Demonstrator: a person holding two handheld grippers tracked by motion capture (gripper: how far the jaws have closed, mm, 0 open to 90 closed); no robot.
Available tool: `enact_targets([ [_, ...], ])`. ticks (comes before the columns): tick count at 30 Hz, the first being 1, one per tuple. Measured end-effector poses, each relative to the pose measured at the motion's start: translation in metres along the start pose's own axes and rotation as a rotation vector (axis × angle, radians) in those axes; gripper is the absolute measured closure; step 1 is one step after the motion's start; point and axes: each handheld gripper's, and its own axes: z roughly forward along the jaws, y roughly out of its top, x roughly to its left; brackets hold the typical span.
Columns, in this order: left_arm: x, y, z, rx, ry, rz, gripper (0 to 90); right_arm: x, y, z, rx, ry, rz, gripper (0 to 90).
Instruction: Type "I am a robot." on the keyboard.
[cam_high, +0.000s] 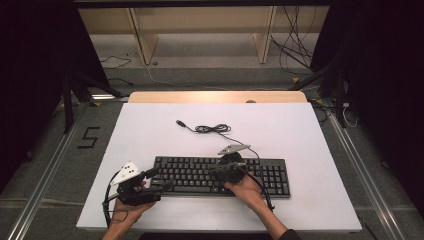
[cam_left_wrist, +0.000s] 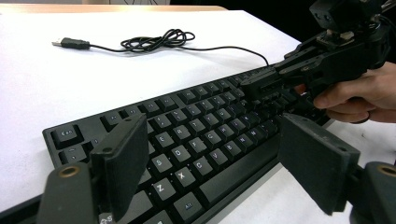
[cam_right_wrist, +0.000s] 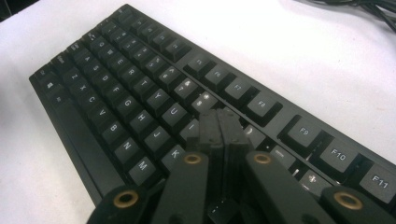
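Note:
A black keyboard (cam_high: 260, 175) lies across the white table's near half. Its thin black cable (cam_high: 212, 129) coils behind it and ends in a USB plug (cam_left_wrist: 70, 43). My left gripper (cam_high: 157, 180) is open at the keyboard's near left corner. In the left gripper view one of its pads (cam_left_wrist: 121, 161) stands over the left-hand keys and the other (cam_left_wrist: 317, 165) just off the front edge, neither pressing. My right gripper (cam_right_wrist: 218, 122) is shut with nothing between its jaws. Its tip rests on keys in the upper rows of the keyboard (cam_right_wrist: 116, 93), about mid-length. The right gripper (cam_left_wrist: 254, 86) also reaches in from the right in the left gripper view.
The white table top (cam_high: 300, 125) has bare room behind and to both sides of the keyboard. A wooden strip (cam_high: 215, 96) runs along its far edge. Beyond it are a wooden shelf frame (cam_high: 145, 40) and loose cables (cam_high: 295, 50) on the floor.

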Motion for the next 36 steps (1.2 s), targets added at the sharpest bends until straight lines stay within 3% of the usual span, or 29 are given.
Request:
enact_targets([
  [36, -0.0003, 0.0, -0.0001, -0.001, 0.002, 0.002, 24.3, 0.0021, -0.0046, 0.0078, 0.026, -0.006, -0.007, 90.0],
])
